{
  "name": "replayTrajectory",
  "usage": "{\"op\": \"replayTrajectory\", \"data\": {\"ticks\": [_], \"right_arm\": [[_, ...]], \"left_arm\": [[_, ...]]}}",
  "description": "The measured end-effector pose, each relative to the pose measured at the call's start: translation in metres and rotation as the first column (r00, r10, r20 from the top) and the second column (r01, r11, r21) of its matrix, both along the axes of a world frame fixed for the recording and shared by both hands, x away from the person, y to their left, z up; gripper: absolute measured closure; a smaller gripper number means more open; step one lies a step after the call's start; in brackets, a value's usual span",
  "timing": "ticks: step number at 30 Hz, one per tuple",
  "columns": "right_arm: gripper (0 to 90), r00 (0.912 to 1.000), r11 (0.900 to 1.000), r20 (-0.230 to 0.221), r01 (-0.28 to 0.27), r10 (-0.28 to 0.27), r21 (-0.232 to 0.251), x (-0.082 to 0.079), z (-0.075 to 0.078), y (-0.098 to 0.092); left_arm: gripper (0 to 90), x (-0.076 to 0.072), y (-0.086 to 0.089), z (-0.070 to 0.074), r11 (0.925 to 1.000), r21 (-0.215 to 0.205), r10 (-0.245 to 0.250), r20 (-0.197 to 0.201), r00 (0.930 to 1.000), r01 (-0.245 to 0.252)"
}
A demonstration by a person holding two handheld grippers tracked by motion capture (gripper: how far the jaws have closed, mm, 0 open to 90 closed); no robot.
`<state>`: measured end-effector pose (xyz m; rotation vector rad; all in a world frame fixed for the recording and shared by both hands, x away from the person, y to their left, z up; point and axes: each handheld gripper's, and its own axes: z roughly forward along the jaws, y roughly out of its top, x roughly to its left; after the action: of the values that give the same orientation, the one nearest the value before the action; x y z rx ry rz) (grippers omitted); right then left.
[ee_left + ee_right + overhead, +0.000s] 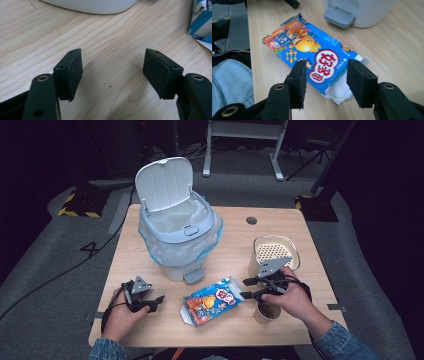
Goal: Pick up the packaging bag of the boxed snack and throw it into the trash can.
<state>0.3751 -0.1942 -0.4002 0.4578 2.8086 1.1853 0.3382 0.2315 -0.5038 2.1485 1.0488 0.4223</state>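
Observation:
A flattened blue snack box point(211, 301) with a cartoon fish lies on the wooden table point(150, 250) near the front, its ends torn open. My right gripper point(246, 288) hovers just right of the box, jaws apart and pointing at its near end point(325, 67); nothing sits between the pads. My left gripper point(159, 302) rests low over bare wood at the front left, jaws wide point(113, 72), with the box edge point(201, 22) off to its right. A white pedal bin point(177, 227), lid raised and lined with a clear bag, stands behind the box.
A paper cup point(266, 312) stands under my right hand. Behind it is a metal-rimmed container point(275, 253) with a perforated insert. The bin's foot pedal point(338, 17) juts toward the box. A round cable hole point(251, 220) sits at the table's back.

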Motion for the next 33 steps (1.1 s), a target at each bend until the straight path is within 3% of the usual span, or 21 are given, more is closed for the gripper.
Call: {"op": "replayTrajectory", "data": {"ticks": [9, 15, 24, 29, 33], "right_arm": [[49.8, 0.9984, 0.996, -0.030, -0.050, 0.047, -0.076, -0.009, -0.002, 0.030], [48.7, 0.9951, 0.984, -0.022, -0.099, 0.097, -0.148, -0.014, -0.007, 0.047], [51.0, 0.9874, 0.948, -0.035, -0.158, 0.155, -0.277, -0.018, -0.016, 0.068], [51.0, 0.9807, 0.913, -0.035, -0.192, 0.192, -0.359, -0.021, -0.020, 0.077], [53.3, 0.9769, 0.894, -0.035, -0.207, 0.211, -0.396, -0.022, -0.026, 0.083]], "left_arm": [[32.2, 0.001, -0.001, 0.000, 1.0000, -0.004, 0.004, -0.003, 1.0000, -0.004], [32.2, 0.001, -0.001, 0.000, 1.0000, -0.001, 0.001, -0.001, 1.0000, -0.001], [32.3, 0.002, -0.001, 0.000, 1.0000, 0.000, 0.003, -0.002, 1.0000, -0.003], [32.2, 0.002, -0.001, 0.000, 1.0000, 0.000, 0.003, -0.001, 1.0000, -0.003], [32.2, 0.002, -0.001, 0.000, 1.0000, 0.000, 0.003, -0.002, 1.0000, -0.003]]}}
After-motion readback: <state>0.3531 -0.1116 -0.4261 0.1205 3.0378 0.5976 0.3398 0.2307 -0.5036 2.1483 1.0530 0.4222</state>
